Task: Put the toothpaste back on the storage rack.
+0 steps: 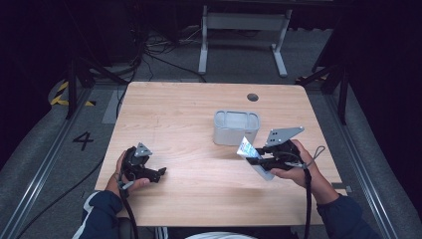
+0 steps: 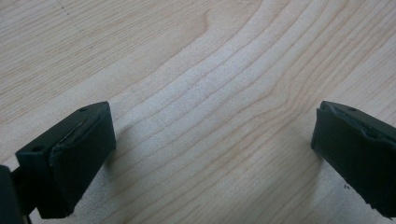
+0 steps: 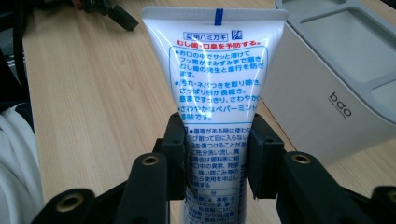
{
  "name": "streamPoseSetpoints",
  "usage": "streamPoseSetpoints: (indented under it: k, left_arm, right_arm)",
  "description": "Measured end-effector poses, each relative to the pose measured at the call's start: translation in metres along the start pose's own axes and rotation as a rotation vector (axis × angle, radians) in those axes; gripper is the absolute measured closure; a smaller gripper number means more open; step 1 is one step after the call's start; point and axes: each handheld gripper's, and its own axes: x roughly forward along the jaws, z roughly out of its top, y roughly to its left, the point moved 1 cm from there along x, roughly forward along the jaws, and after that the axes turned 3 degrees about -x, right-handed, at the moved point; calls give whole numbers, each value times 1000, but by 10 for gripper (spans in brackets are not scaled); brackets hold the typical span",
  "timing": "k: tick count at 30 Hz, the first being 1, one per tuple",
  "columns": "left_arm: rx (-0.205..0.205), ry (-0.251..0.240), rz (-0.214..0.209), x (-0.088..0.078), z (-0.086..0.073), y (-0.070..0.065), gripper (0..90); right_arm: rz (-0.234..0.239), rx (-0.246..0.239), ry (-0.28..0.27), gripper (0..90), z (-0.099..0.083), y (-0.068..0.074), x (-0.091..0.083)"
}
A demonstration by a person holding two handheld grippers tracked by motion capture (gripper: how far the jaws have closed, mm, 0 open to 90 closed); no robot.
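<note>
Right gripper (image 3: 217, 154) clamps the toothpaste tube (image 3: 217, 79) (beside the organiser (image 1: 237, 127)) — left gripper (image 2: 212, 154) gapes wide

Light wooden table with rounded corners (image 1: 179, 114), round dark cable hole (image 1: 253, 97) near its far edge. Grey carpeted floor (image 1: 35, 149), metal floor rails (image 1: 42, 169) running along both sides of the table. Black numeral "4" floor marking (image 1: 83, 140) on the left, yellow-black hazard tape (image 1: 62, 94) beyond it. White metal frame with two feet (image 1: 244, 35) stands behind the table. Loose black cables (image 1: 154, 52) on the floor there. Surroundings dark, light falls mostly on the table.
</note>
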Motion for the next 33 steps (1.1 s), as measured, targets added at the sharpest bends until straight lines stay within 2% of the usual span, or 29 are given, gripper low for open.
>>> streamPoseSetpoints:
  k: [8, 12, 22, 31, 33]
  left_arm:
    - [0, 0, 1, 0, 0, 0, 2]
    - [0, 0, 0, 0, 0, 0, 2]
    - [-1, 1, 1, 0, 0, 0, 2]
    - [0, 0, 0, 0, 0, 0, 2]
    - [0, 0, 0, 0, 0, 0, 2]
  right_arm:
    - [-13, -18, -10, 658, 7, -6, 5]
    - [-15, -31, -35, 658, 13, -10, 6]
    - [-5, -60, -67, 658, 26, -9, 9]
    - [-6, -63, -115, 658, 37, -10, 6]
    - [7, -53, -129, 658, 39, -11, 5]
